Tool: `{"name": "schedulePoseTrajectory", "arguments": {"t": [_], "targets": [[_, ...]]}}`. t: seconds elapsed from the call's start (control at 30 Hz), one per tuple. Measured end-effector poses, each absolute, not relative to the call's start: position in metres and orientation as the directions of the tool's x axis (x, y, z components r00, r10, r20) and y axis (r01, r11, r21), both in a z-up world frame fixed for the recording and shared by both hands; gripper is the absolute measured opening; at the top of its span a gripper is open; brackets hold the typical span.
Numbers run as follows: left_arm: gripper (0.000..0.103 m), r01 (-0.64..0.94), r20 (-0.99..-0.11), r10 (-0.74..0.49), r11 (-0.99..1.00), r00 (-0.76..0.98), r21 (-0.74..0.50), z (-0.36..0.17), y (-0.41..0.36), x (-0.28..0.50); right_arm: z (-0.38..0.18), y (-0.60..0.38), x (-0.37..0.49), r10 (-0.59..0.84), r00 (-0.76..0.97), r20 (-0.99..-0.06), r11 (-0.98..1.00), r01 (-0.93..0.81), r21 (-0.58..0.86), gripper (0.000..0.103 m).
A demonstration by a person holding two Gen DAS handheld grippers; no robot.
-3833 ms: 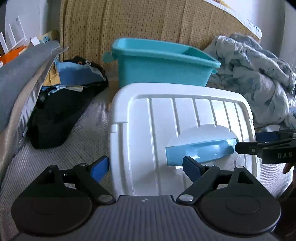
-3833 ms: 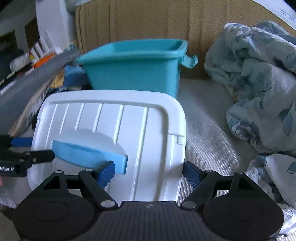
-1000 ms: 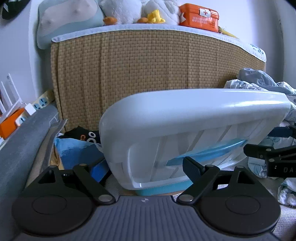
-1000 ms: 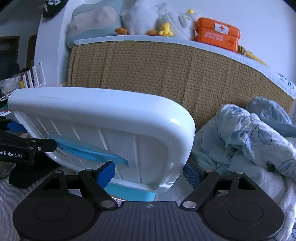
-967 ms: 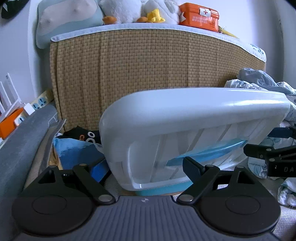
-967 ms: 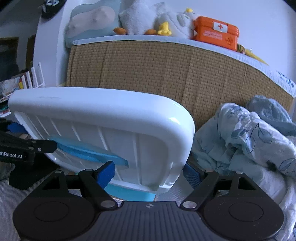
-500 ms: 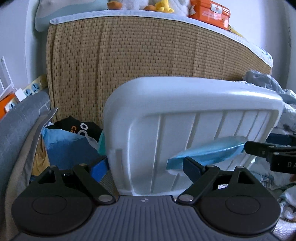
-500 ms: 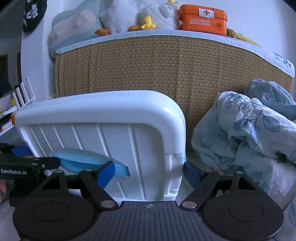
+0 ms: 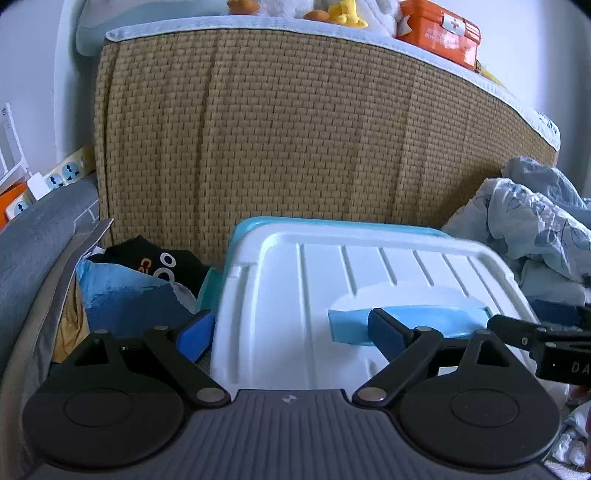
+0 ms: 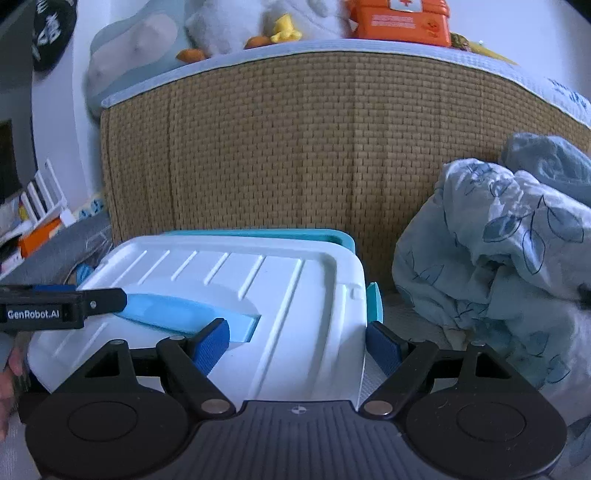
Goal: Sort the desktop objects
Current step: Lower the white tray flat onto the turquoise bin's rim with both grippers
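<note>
Lid: white ribbed lid (image 9: 332, 295) (image 10: 236, 295) lies flat on top of the teal bin, covering nearly all of it; only a strip of the bin shows past its far and side edges.
Handle: light blue handle (image 9: 424, 319) (image 10: 177, 314) sits in a round recess at the lid's middle, running across it.
Bin: teal bin (image 9: 255, 223) (image 10: 343, 238) stands against the foot of the woven headboard, on the bed.
Left claw: left claw (image 9: 291, 334) straddles the lid's left end, one blue pad (image 9: 194, 338) outside the lid's edge, the other over the handle's left part; jaws are opening and wide, pads not seen pressing on the lid.
Right claw: right claw (image 10: 297, 341) straddles the lid's right end, one pad over the handle's right tip, the other beside the lid's outer edge; jaws stand wide, and whether the pads bear on the lid cannot be told.
Hand: part of a hand (image 10: 9, 373) shows at the left margin of the right wrist view.
Headboard: woven headboard (image 9: 295, 140) rises directly behind the bin.
Shelf items: orange first-aid box (image 9: 439, 31) and plush toys (image 10: 258, 18) rest on top of the headboard.
Bedding: crumpled blue leaf-print blanket (image 10: 509, 240) lies right of the bin.
Clothes: dark and blue folded clothes (image 9: 140, 280) lie left of the bin, beside a grey cushion (image 9: 26, 240).
</note>
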State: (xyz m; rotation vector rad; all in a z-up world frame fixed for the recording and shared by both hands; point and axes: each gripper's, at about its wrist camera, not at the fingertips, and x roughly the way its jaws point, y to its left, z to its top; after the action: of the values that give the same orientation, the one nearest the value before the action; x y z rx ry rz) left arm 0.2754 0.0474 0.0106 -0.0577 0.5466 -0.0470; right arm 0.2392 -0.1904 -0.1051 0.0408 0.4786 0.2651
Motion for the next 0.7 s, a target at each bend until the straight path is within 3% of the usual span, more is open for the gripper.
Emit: {"name": "schedulePoseTrajectory", "arguments": {"t": [0.7], "targets": [[0.100,-0.005,-0.536,-0.027,0.998,0.844,-0.058,0.008,0.044,0.302,-0.102,-0.183,0.266,0.253,0.845,-0.471,0.967,-0.239,0.090,0.085]]}}
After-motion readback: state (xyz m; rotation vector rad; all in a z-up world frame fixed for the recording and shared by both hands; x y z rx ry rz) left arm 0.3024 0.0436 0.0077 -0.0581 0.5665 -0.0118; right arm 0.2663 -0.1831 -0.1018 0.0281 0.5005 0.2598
